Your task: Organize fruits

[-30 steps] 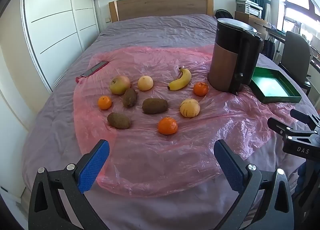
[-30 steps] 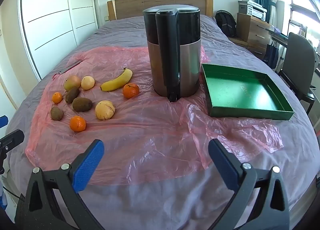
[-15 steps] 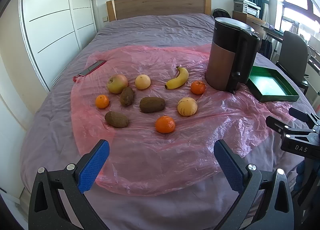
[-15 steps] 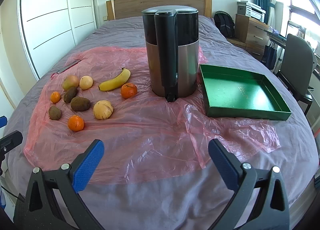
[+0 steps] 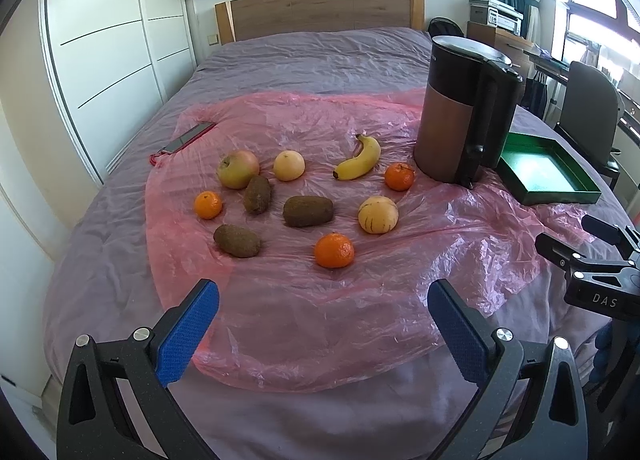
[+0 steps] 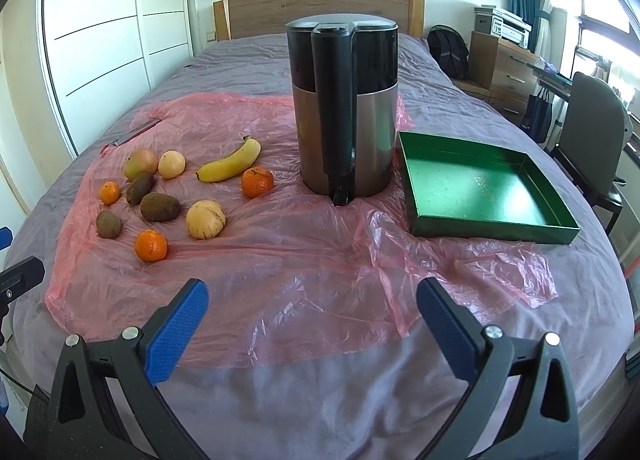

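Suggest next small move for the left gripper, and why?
Probably ease the left gripper forward toward the nearest mandarin: jaws open and empty, the fruit lies loose on the pink plastic sheet straight ahead, and the green tray holds nothing yet.

Right gripper (image 6: pixel 312 314) fingers spread, kettle (image 6: pixel 346 108) between scattered fruit and green tray (image 6: pixel 492 226)

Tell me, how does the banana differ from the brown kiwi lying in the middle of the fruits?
The banana is yellow, long and curved; the kiwi is brown, short and stubby. The banana's skin looks smooth, the kiwi's dull and rough. The banana lies nearer the kettle, the kiwi among the other fruits. Both rest untouched on the pink plastic sheet, and neither is in the green tray.
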A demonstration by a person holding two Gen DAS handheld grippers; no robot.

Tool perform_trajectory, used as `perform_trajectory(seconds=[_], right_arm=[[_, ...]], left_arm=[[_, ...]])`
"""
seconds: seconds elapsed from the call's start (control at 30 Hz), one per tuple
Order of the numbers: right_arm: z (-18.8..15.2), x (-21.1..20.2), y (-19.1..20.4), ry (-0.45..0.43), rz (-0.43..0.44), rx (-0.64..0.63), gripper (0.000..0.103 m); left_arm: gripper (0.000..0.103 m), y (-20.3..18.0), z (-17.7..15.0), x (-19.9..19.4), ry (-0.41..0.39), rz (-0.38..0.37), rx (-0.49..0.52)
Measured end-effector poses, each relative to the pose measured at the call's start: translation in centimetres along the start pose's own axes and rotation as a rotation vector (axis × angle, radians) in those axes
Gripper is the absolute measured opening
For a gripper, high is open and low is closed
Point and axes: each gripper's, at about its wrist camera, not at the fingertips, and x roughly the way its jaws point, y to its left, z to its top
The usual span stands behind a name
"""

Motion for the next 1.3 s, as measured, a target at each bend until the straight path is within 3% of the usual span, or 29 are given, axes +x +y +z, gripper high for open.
perform_trajectory(seconds=[1.3], right_arm=[[-0.66,0.31,0.28,0.004,-0.016,0.002,0.103]], left_arm=[[0.102,0.16,-0.54,0.40,-0.013,-0.025,-0.004]])
